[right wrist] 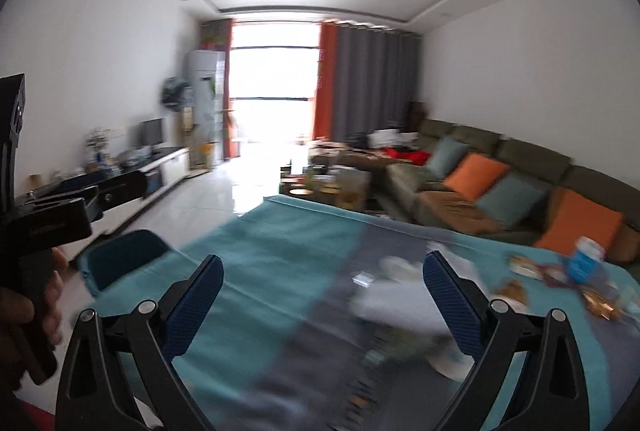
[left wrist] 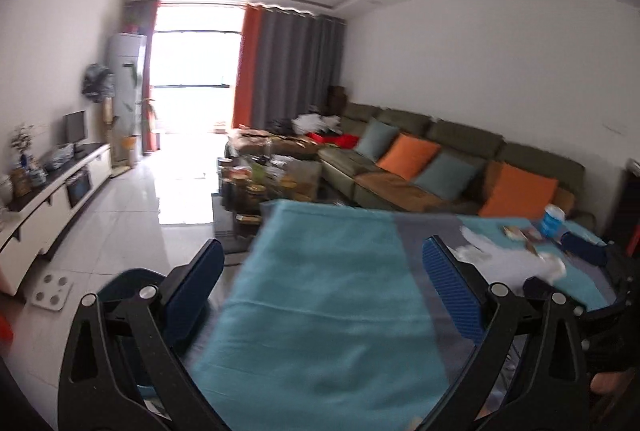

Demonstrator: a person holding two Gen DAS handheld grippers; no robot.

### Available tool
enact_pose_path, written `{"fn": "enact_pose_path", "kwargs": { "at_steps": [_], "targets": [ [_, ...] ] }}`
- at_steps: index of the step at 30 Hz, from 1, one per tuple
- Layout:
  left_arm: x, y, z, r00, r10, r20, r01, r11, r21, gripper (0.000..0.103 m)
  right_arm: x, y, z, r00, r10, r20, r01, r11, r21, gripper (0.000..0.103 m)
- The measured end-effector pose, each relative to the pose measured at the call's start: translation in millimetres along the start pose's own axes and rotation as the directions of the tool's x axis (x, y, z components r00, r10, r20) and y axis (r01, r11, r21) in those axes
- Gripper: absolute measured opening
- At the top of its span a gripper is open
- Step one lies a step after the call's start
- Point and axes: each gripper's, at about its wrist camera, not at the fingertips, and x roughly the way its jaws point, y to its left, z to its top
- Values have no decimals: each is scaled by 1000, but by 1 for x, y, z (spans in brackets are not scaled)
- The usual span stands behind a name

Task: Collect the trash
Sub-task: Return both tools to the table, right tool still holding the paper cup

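Observation:
A table under a teal cloth [left wrist: 320, 311] with a grey stripe fills the foreground in both views. Crumpled white paper [left wrist: 516, 259] lies on the stripe, to the right of my left gripper [left wrist: 324, 255], which is open and empty above the cloth. In the right wrist view the white paper [right wrist: 400, 295] is blurred, lying low between the fingers of my right gripper [right wrist: 324, 271], which is open and apart from it. Snack wrappers [right wrist: 520, 265], a gold wrapper [right wrist: 600, 311] and a blue-and-white container [right wrist: 586, 259] lie further right.
A blue chair [right wrist: 124, 255] stands at the table's left side. A hand [right wrist: 24, 315] holds the other tool at the left edge. Beyond are a cluttered coffee table [left wrist: 272, 179], a green sofa [left wrist: 460, 151] with cushions, a TV cabinet [left wrist: 60, 199] and tiled floor [left wrist: 132, 215].

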Motion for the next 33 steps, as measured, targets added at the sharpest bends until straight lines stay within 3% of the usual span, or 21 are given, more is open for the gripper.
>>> {"fn": "enact_pose_path", "kwargs": {
  "at_steps": [6, 12, 22, 33],
  "targets": [
    [21, -37, -21, 988, -114, -103, 118, 993, 31, 98, -28, -57, -30, 979, -199, -53, 203, 976, 84, 96],
    [38, -70, -37, 967, -205, -154, 223, 969, 110, 98, -19, -96, -53, 946, -288, -151, 305, 946, 108, 96],
    [51, -109, -39, 942, -277, -188, 312, 930, 192, 98, 4, -107, -60, 938, -272, -216, 298, 950, 98, 96],
    [69, -121, -38, 936, -278, -218, 323, 923, 210, 98, 40, -114, -51, 926, -255, -277, 296, 948, 116, 96]
  ]
}}
